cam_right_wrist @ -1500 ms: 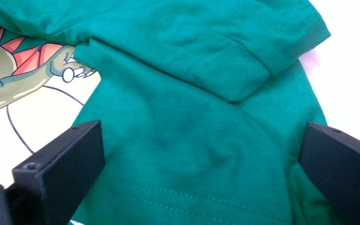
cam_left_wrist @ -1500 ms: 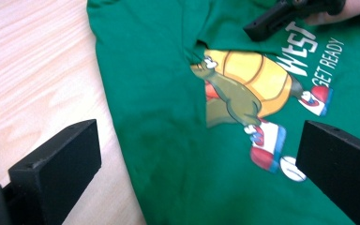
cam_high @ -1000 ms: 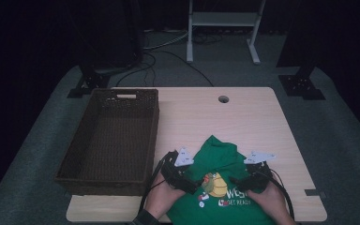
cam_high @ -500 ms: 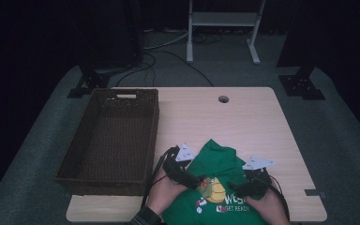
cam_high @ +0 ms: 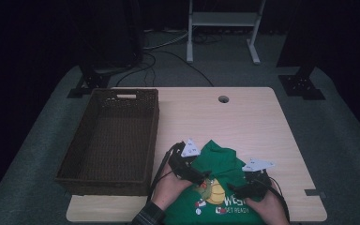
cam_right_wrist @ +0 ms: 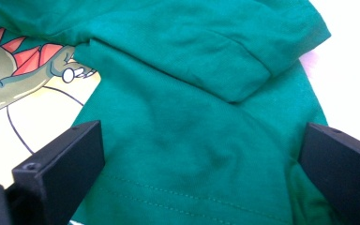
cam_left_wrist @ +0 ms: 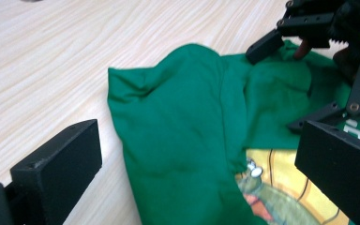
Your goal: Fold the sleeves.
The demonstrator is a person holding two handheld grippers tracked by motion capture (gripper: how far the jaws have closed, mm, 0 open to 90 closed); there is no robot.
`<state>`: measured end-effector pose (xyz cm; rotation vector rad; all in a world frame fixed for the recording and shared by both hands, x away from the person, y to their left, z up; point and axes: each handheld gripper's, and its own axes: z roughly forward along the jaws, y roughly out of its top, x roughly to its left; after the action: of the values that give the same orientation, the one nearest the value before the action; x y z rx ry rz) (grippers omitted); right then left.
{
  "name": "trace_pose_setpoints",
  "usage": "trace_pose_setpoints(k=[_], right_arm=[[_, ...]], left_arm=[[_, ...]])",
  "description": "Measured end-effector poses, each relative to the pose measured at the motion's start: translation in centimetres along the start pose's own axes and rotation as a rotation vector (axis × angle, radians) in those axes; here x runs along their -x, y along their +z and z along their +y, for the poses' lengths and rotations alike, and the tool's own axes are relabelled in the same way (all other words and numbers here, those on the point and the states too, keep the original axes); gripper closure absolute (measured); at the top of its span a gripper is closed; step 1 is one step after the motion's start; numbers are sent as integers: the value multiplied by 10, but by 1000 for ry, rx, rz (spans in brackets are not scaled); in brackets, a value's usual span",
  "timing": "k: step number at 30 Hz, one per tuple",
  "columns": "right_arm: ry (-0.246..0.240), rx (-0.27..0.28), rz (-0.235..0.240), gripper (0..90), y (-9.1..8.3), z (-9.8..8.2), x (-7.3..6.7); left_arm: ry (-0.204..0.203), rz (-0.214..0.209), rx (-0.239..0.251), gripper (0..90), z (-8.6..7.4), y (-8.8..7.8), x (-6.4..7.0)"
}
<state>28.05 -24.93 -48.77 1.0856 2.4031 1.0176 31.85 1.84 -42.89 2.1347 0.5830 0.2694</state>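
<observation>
The room around us was dark, and only the pale wooden table [cam_high: 243, 122] caught the light, with a dark brown woven wicker basket [cam_high: 110, 138] standing empty on its left half. Our green cotton T-shirt with a yellow cartoon dinosaur print [cam_high: 220, 187] lay crumpled at the near edge, right of the basket and apart from it. We held the left gripper [cam_high: 193, 172] over the shirt's left side with its jaws spread wide, one over bare wood and one over the print, gripping nothing. The right gripper [cam_high: 243, 190] hung low over the folded sleeve, likewise parted, cloth beneath the gap but not pinched.

We judged the risk to be in the grab. The fabric was bunched in several layers, so closing there might have caught only the top fold and let the rest drag. With so much cloth already overhanging the near edge, a weak pinch could have let it slip off.
</observation>
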Motion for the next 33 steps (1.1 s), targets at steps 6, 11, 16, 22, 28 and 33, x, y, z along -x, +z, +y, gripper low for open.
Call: trace_pose_setpoints(k=[6,11,16,22,28,33], right_arm=[[-1,1,-1,0,0,0,0],[0,0,0,0,0,0,0],[1,0,0,0,0,0,0],[2,0,1,0,0,0,0],[1,0,1,0,0,0,0],[1,0,0,0,0,0,0]], left_arm=[[15,-17,-21,0,5,10,1],[12,-27,-23,0,10,16,2],[15,-26,-18,0,15,20,2],[14,-30,-6,0,19,25,1],[7,-32,-7,0,20,30,1],[19,-38,-6,65,21,33,3]])
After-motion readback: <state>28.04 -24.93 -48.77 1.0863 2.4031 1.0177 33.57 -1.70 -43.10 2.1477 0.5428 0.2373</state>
